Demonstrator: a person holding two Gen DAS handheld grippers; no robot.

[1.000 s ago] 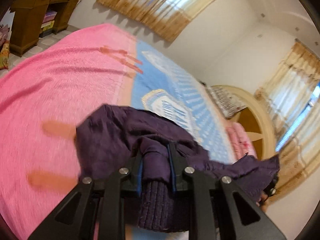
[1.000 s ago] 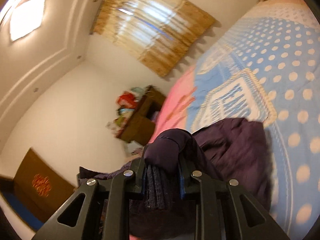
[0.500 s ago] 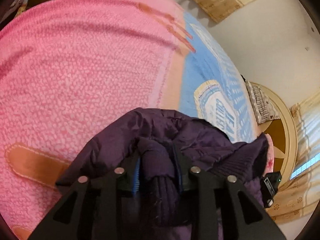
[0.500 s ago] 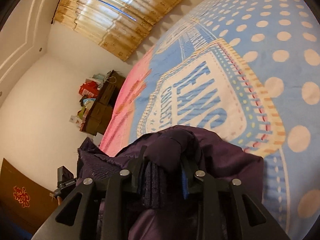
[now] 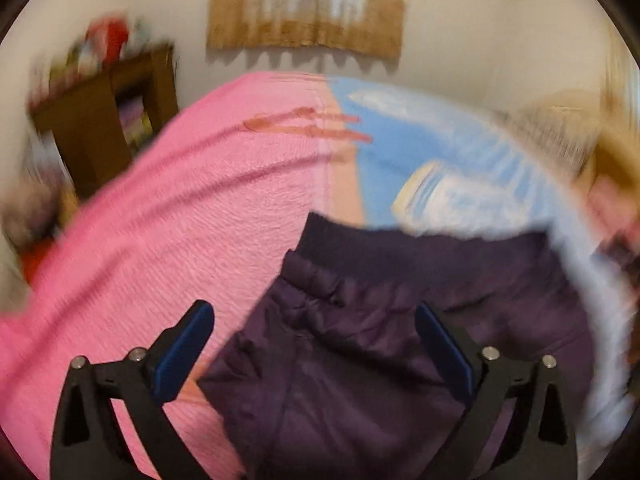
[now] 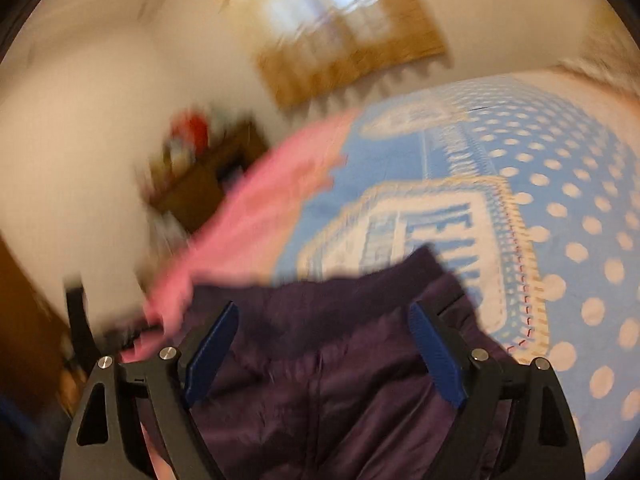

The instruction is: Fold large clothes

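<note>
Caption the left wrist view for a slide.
Open left gripper, blue-padded fingers spread, above a dark purple padded jacket lying on a pink-and-blue bedspread; motion-blurred.

The left hand-held gripper [image 5: 314, 330] is seen with its blue-padded jaws spread wide, nothing held between them. Beneath it a dark purple padded garment [image 5: 380, 340] is spread on the bed [image 5: 180, 220], across the pink and blue covers. A brown wooden cabinet [image 5: 104, 120] is seen, blurred, at the far wall
</note>
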